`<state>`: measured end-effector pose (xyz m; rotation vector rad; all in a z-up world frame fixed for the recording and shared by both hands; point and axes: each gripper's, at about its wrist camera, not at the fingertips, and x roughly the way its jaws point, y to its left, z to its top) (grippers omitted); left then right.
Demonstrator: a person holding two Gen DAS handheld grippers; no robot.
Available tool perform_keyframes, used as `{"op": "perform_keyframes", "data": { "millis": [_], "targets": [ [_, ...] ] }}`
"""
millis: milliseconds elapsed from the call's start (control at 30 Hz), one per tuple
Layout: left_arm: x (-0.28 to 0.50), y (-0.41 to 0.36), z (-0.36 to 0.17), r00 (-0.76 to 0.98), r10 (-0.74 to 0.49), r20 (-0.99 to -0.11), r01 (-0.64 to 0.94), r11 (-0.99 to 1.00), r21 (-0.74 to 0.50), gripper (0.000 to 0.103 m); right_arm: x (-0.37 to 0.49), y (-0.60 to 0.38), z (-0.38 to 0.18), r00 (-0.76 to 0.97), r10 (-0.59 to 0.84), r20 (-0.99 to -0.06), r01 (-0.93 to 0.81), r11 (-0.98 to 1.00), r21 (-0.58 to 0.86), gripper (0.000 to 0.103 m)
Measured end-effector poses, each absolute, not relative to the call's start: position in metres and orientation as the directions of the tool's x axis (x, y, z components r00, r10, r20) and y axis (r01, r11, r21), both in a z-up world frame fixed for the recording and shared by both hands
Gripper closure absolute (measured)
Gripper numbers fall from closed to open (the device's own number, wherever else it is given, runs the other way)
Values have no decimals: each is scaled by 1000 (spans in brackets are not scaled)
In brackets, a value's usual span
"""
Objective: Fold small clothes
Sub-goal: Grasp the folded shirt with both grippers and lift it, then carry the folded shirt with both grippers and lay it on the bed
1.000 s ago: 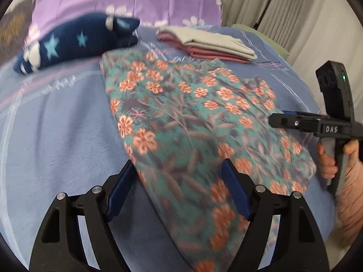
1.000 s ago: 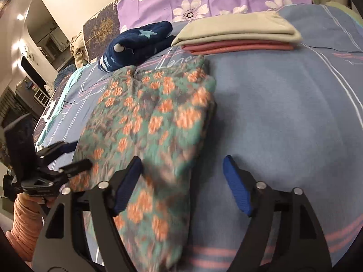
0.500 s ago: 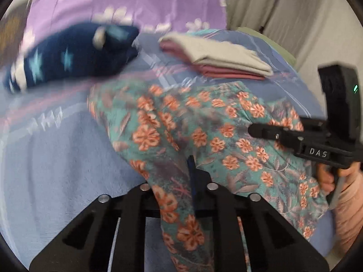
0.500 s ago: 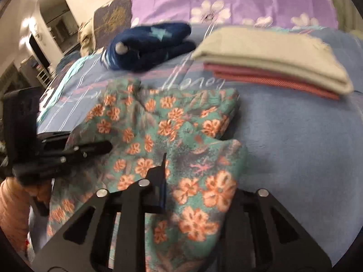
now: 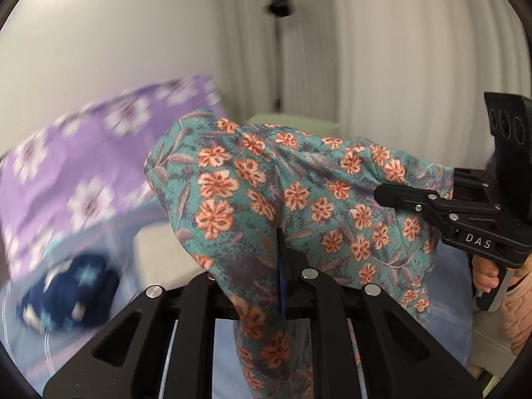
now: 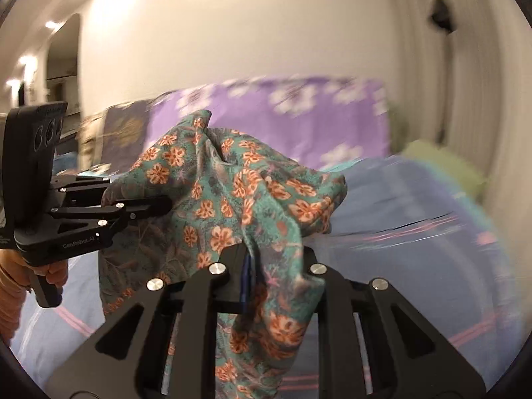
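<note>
Both grippers are clamped on the floral garment (image 5: pixel 299 193), which hangs in the air above the bed (image 6: pixel 415 232) and not flat on it.

Left gripper (image 5: pixel 282 266): jaws drawn narrow, with a fold of the teal-and-orange cloth pinched between them; the fabric rises ahead of the jaws and drapes down over the frame. Right gripper (image 6: pixel 247 276): jaws likewise narrow, holding another bunch of the same cloth.

Relation governing the next move: the garment spans sideways between the two grips, its long axis running from one gripper to the other, with the free portion bulging up and away toward the purple pillow (image 6: pixel 282 109). Each gripper appears in the other's view, level with it and near, so neither hand is clearly the nearer to the cloth's free end (the far hem is hidden behind the bulge).

Judgement: the step in hand looks like a lift to shake out or carry over a fold. The slack between the grips suggests the cloth may land creased unless the hands spread apart first.

A dark star-patterned item (image 5: pixel 69 289) lies on the bed, blurred, well apart from the work.
</note>
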<state>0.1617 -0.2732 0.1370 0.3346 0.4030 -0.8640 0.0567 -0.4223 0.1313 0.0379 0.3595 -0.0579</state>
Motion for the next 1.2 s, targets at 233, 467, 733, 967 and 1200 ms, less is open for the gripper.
{"op": "perform_keyframes", "data": {
  "millis": [233, 467, 733, 967, 1200],
  "targets": [
    [146, -402, 151, 477, -735, -481, 872, 463, 157, 89, 17, -523, 152, 887, -313, -340, 331, 944, -5, 86],
    [151, -494, 140, 456, -728, -511, 888, 411, 208, 89, 30, -607, 137, 810, -430, -400, 491, 869, 59, 86],
    [204, -550, 86, 713, -477, -514, 694, 588, 416, 12, 112, -659, 91, 578, -663, -476, 727, 683, -69, 22],
    [211, -512, -24, 567, -448, -691, 813, 440, 382, 12, 116, -654, -13, 563, -519, -644, 694, 719, 28, 26],
    [224, -483, -50, 485, -489, -725, 805, 573, 153, 12, 96, -621, -64, 554, -512, -656, 722, 687, 74, 25]
  ]
}}
